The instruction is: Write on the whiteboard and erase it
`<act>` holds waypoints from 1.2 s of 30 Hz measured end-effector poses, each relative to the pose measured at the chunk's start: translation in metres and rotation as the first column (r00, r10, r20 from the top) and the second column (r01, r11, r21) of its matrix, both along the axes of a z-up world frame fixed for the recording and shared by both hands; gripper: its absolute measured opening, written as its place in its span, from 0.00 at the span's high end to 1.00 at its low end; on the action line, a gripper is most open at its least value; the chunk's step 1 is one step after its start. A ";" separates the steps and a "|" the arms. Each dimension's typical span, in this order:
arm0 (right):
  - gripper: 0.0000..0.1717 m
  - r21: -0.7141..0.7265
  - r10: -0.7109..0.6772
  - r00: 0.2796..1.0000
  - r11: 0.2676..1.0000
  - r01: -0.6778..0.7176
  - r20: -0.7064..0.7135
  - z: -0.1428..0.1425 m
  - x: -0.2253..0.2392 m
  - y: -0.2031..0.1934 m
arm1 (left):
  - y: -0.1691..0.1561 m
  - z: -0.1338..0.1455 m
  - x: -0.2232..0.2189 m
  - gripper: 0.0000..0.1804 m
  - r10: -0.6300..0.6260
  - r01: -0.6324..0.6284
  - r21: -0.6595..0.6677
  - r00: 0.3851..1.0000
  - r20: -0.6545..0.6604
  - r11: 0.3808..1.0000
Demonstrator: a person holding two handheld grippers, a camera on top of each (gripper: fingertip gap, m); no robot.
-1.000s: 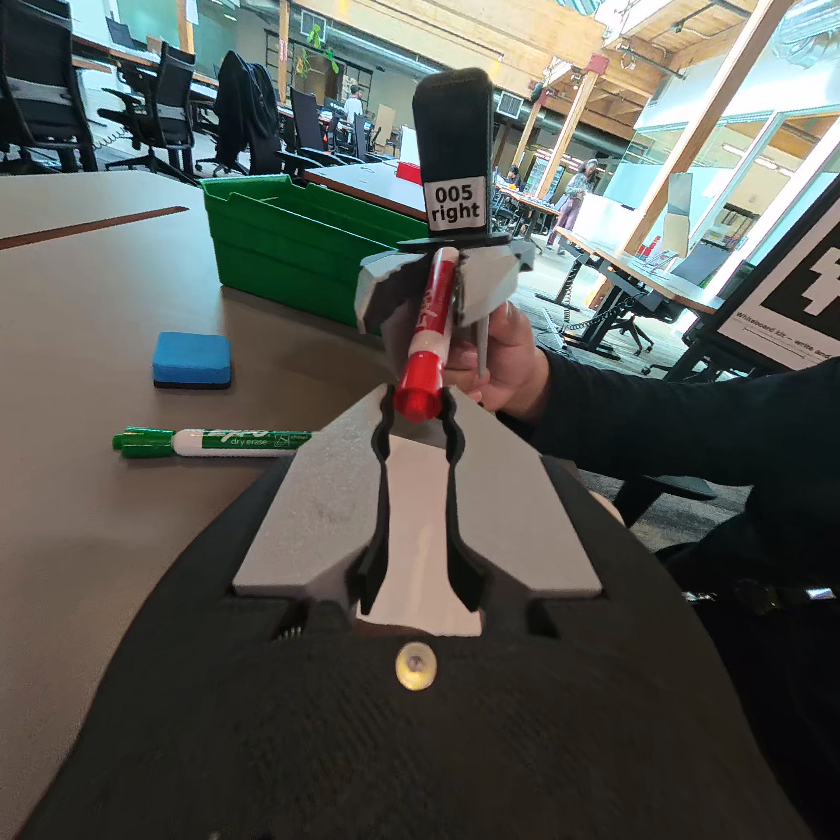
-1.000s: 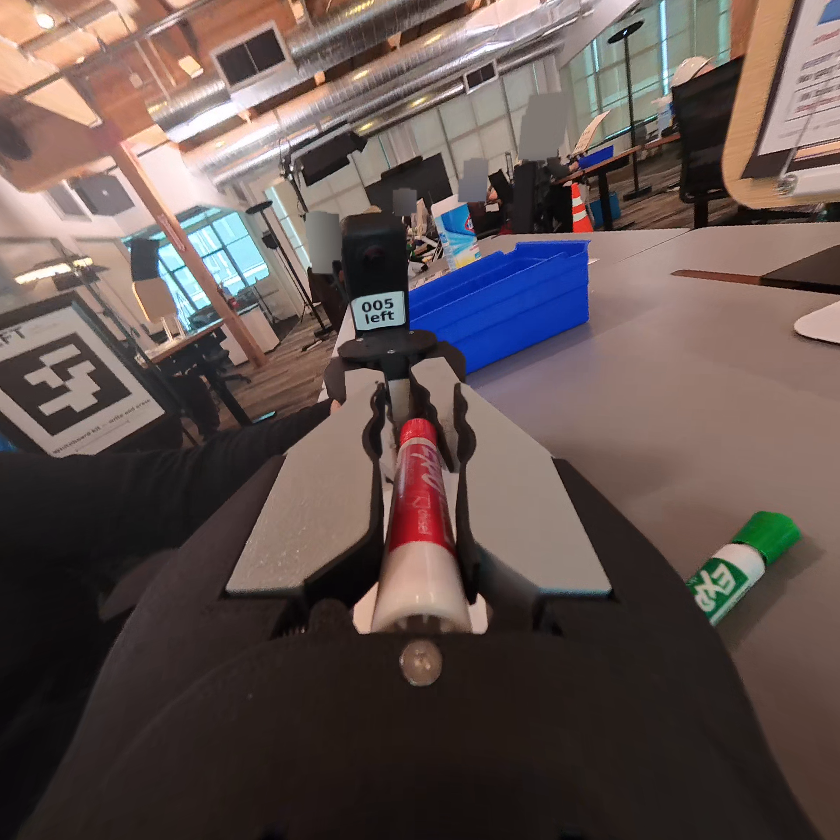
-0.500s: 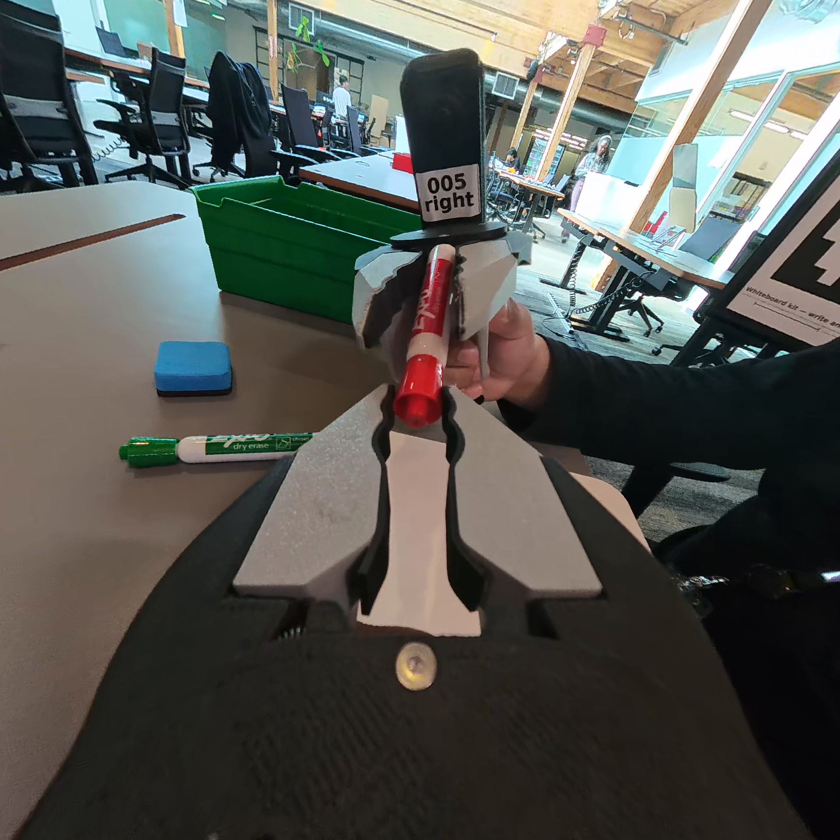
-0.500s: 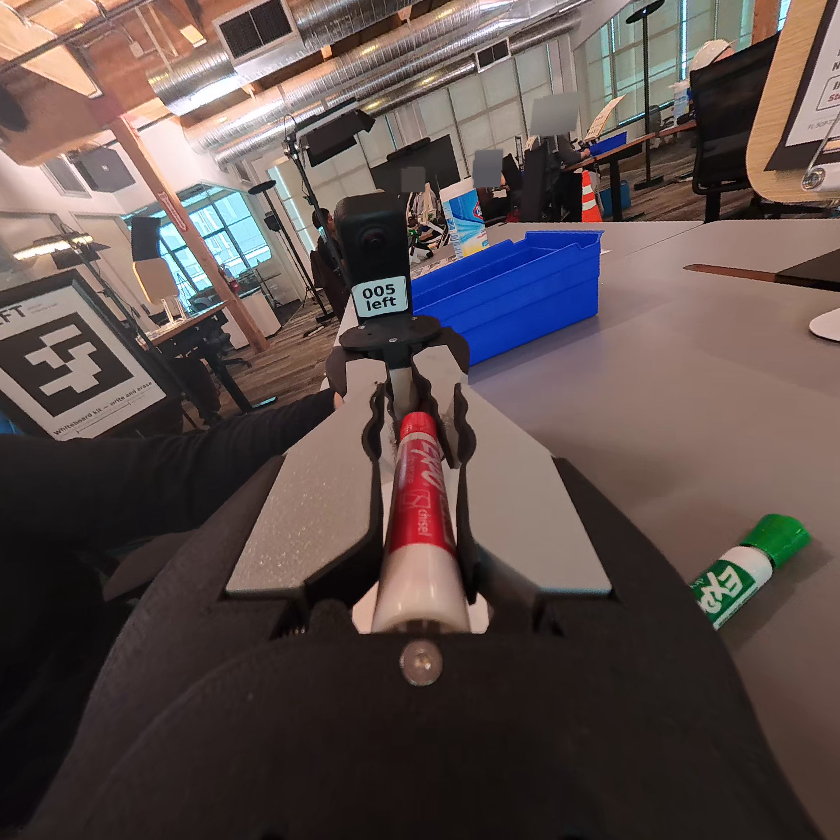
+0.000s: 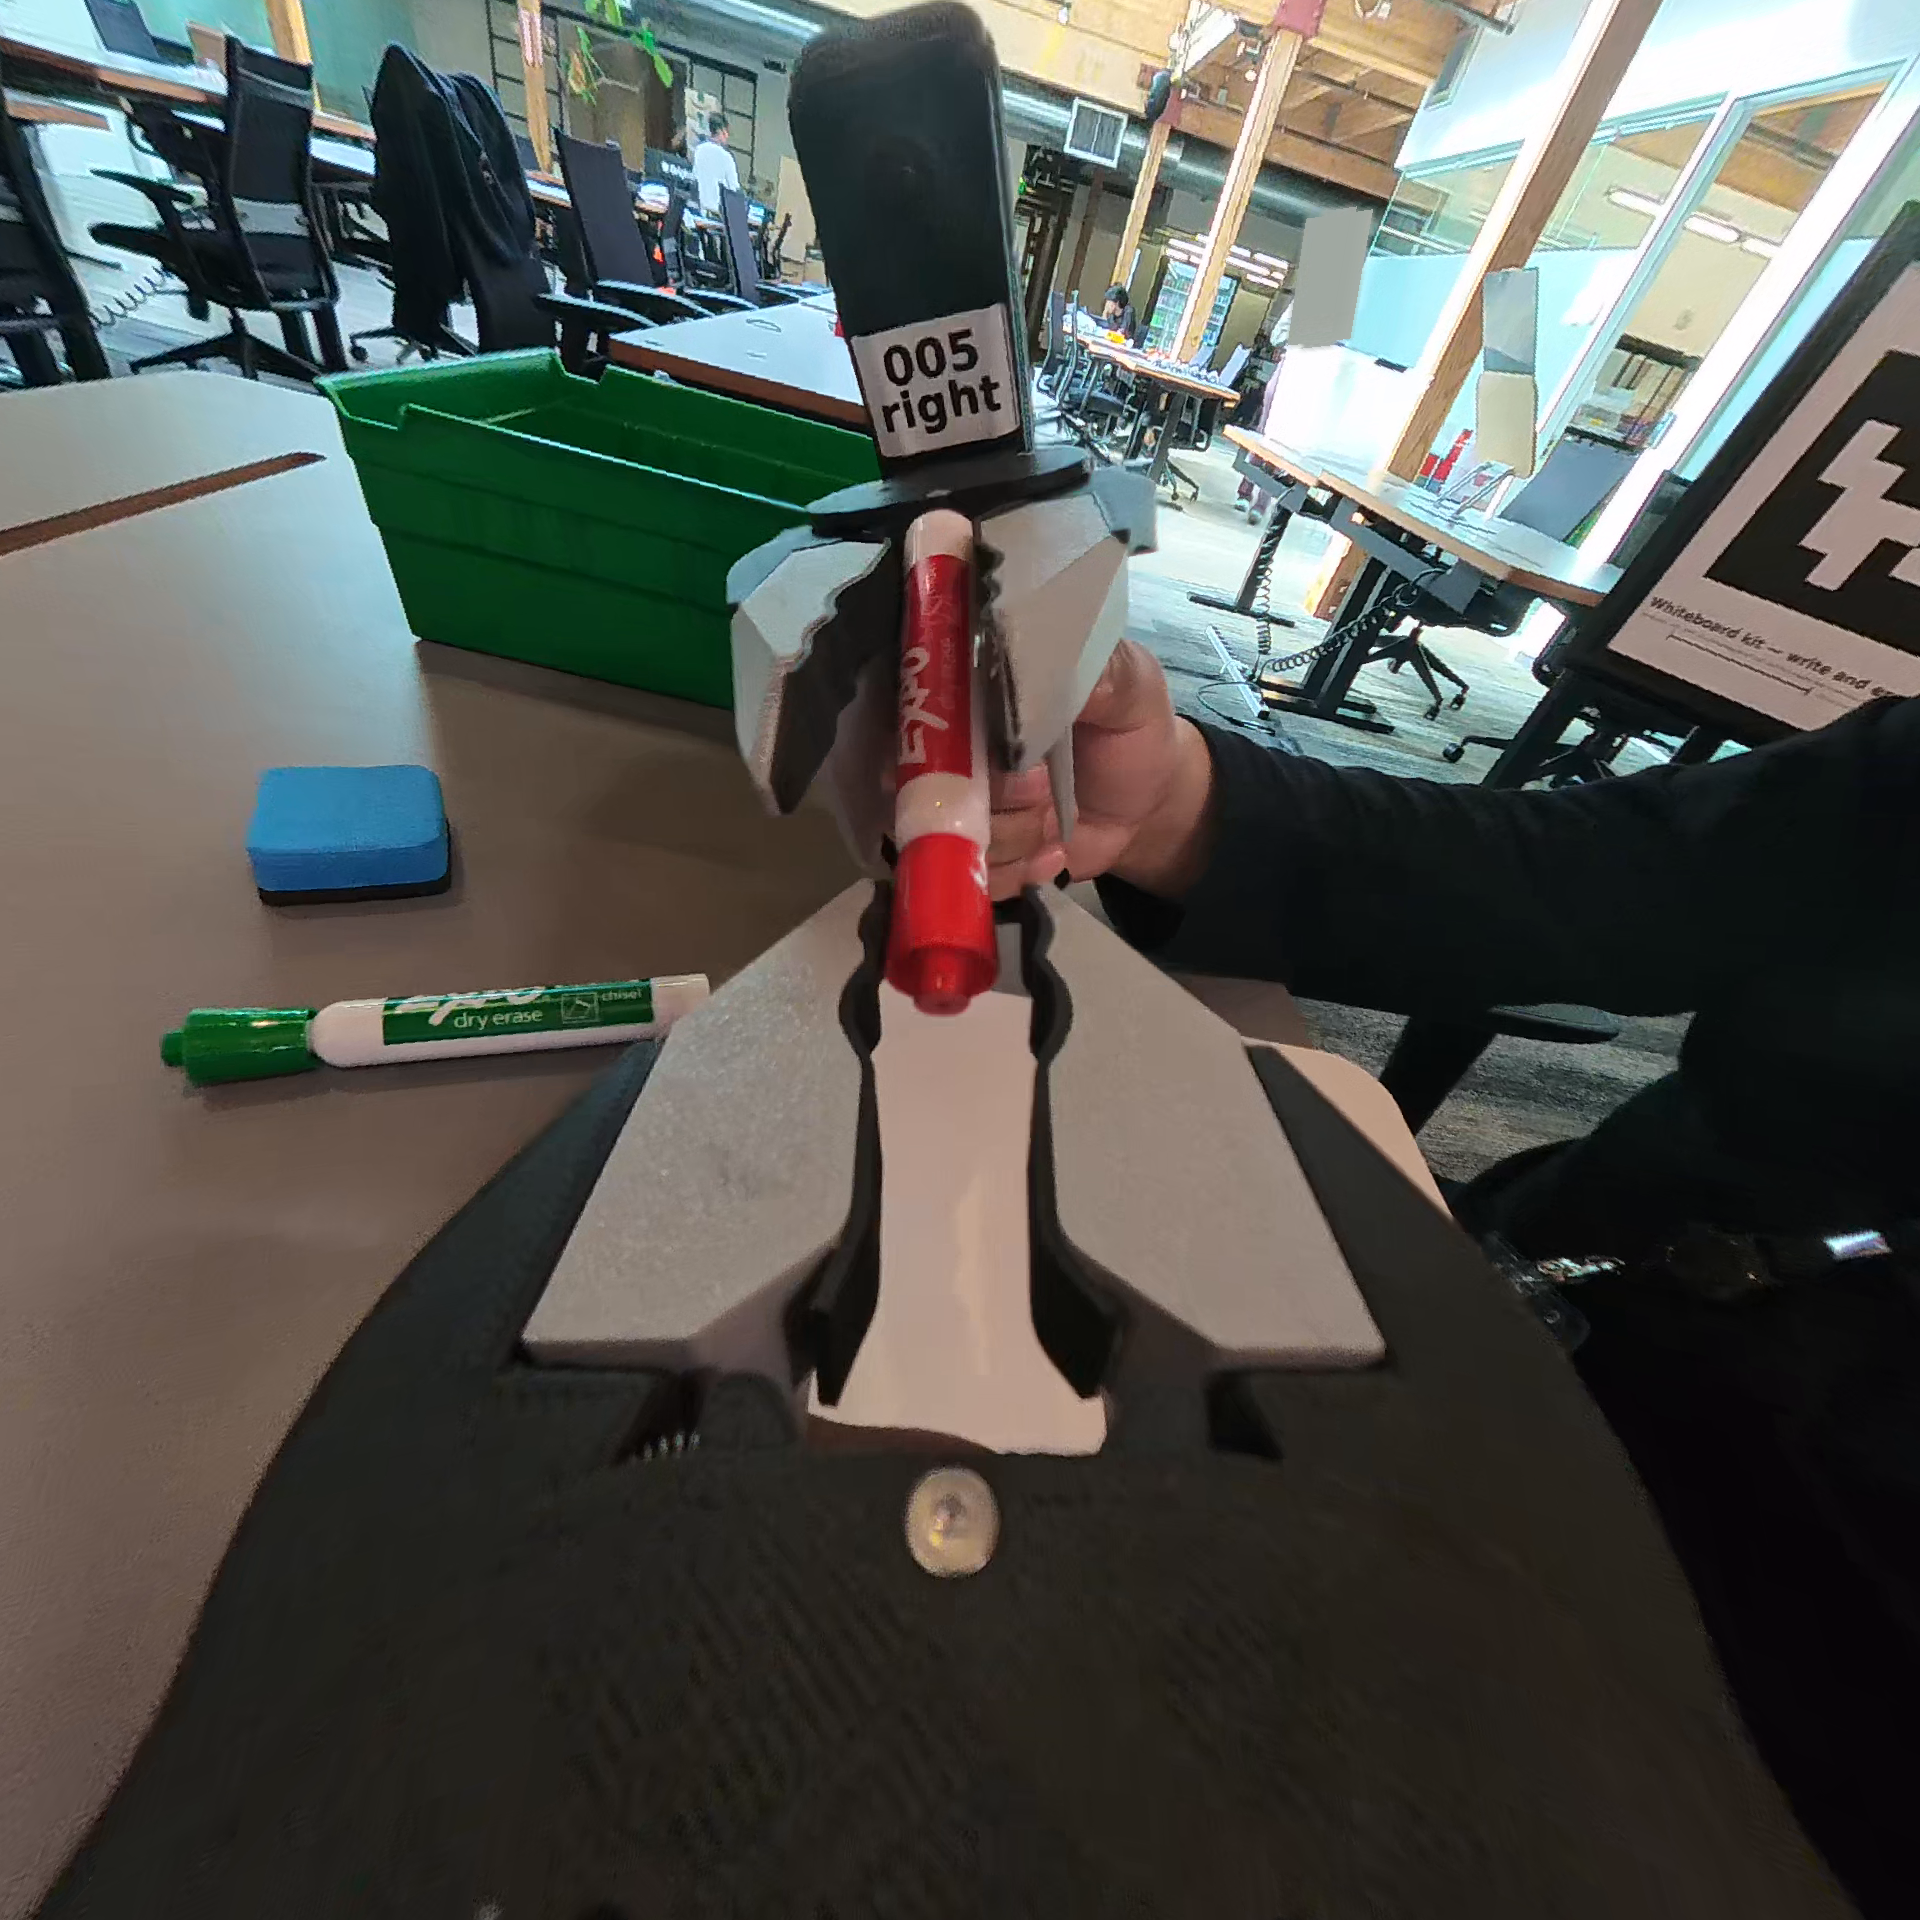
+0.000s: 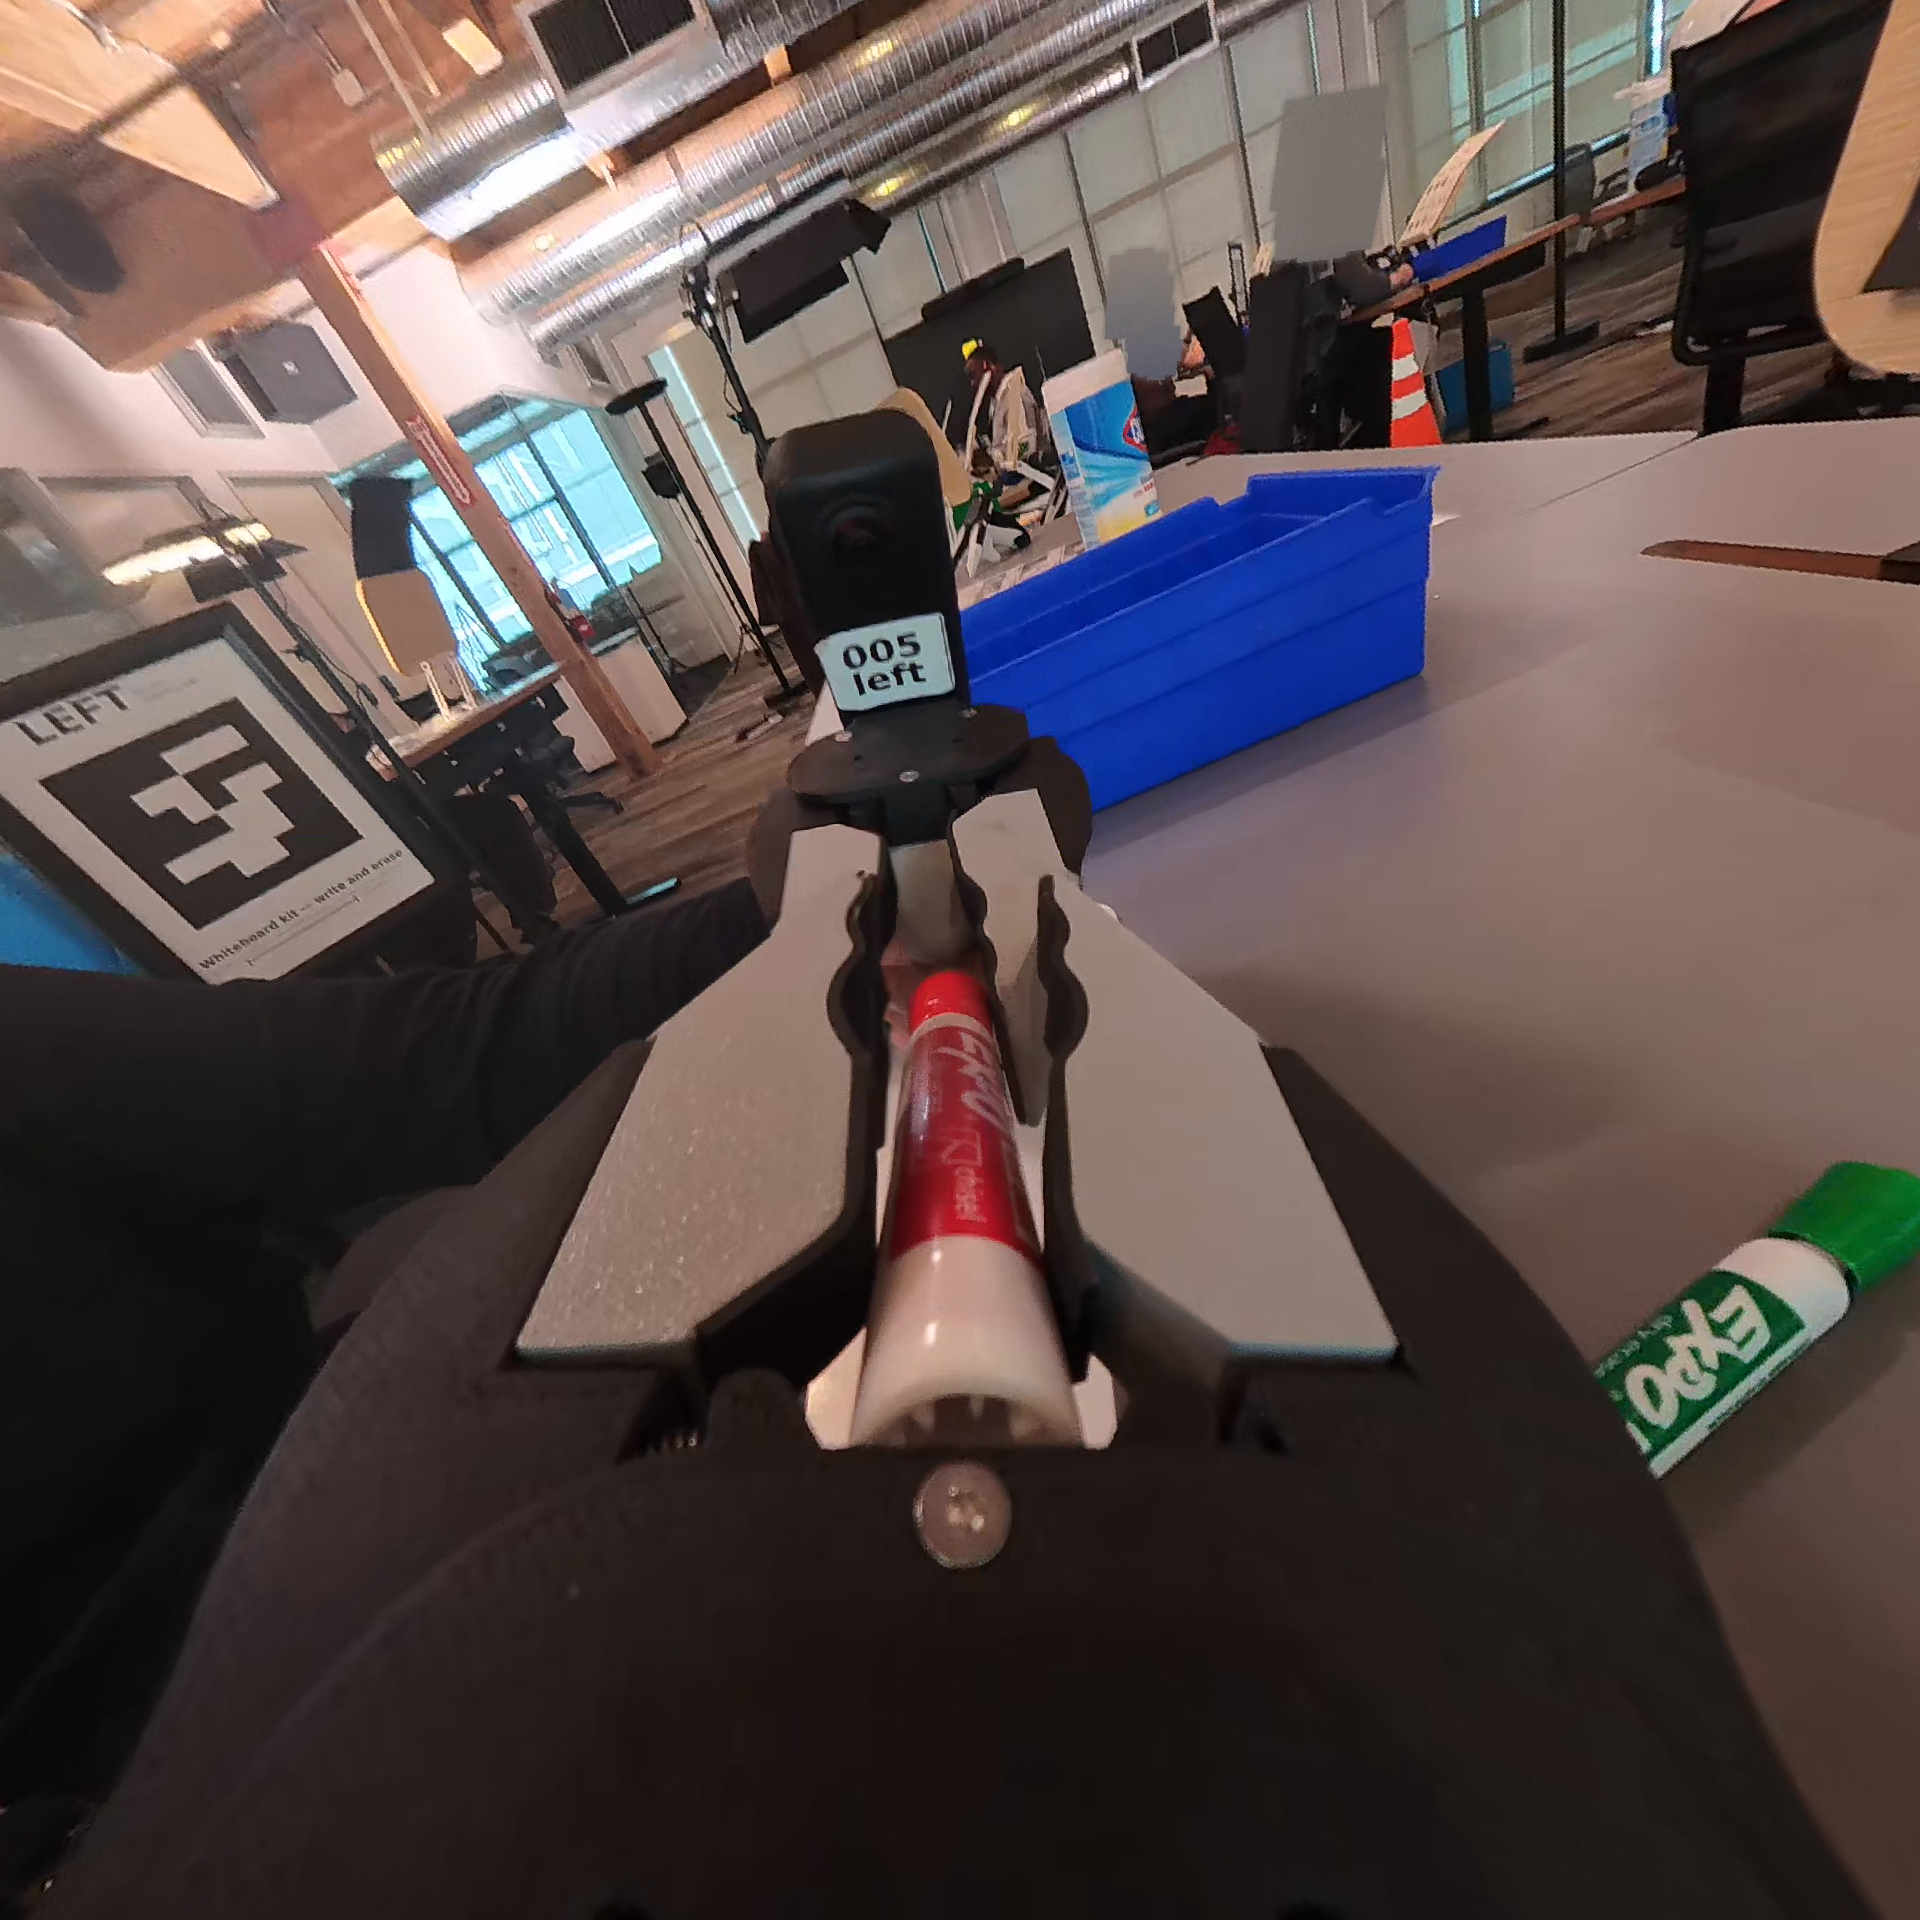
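Observation:
My right gripper (image 6: 956, 935) is shut on a red marker (image 6: 956, 1164) that lies lengthwise between its fingers, white end toward the camera. In the left wrist view, this gripper (image 5: 935, 821) holds the marker (image 5: 935, 675) pointing down at my left gripper (image 5: 951, 925). The red cap (image 5: 940, 914) stands between the left fingertips, still on the marker. A gap shows between the cap and the right-hand pad, so the left gripper is open. A blue eraser (image 5: 348, 831) and a green marker (image 5: 436, 1023) lie on the table to the left.
A green bin (image 5: 582, 540) stands behind the eraser. A blue bin (image 6: 1195, 644) stands on the grey table (image 6: 1558, 883), with the green marker (image 6: 1756, 1309) at the right. A black-and-white sign (image 6: 208, 810) stands beside the table. A person's sleeve (image 5: 1507, 883) crosses on the right. Across from one pair of fingers to the other is roughly 4 centimeters. The blue eraser (image 5: 348, 831) is about equally far from each gripper, around 20 centimeters.
My left fingers were closed on the red cap and have eased apart a little, leaving a gap beside it. The right gripper still holds the marker in about the same place.

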State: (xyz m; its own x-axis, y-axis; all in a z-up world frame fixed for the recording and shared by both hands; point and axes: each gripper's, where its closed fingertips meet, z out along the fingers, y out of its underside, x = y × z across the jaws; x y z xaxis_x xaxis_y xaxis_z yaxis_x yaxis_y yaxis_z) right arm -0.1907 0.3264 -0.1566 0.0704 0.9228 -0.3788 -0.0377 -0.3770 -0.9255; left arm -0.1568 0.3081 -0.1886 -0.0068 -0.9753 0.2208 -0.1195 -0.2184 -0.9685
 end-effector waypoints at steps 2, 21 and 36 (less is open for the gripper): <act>0.83 0.013 0.010 0.999 1.000 -0.010 0.031 -0.005 -0.004 -0.003 | -0.003 -0.006 0.003 0.87 -0.011 0.011 0.006 0.999 -0.034 1.000; 0.80 -0.055 0.016 1.000 0.998 -0.015 0.010 -0.008 -0.003 0.002 | 0.009 0.011 -0.001 0.92 0.140 -0.132 0.282 0.990 -0.007 0.950; 0.82 -0.128 0.078 0.996 0.988 -0.084 -0.046 -0.005 0.000 -0.001 | 0.013 0.017 -0.004 0.92 0.197 -0.191 0.385 0.980 0.024 0.903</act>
State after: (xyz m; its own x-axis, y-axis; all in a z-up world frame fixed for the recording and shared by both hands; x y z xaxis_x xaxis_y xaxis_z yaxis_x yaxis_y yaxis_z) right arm -0.1905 0.3251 -0.1619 -0.0203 0.8677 -0.4966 -0.0388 -0.4970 -0.8669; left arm -0.1611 0.3215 -0.1714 0.1917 -0.9663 -0.1718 -0.1278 0.1490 -0.9805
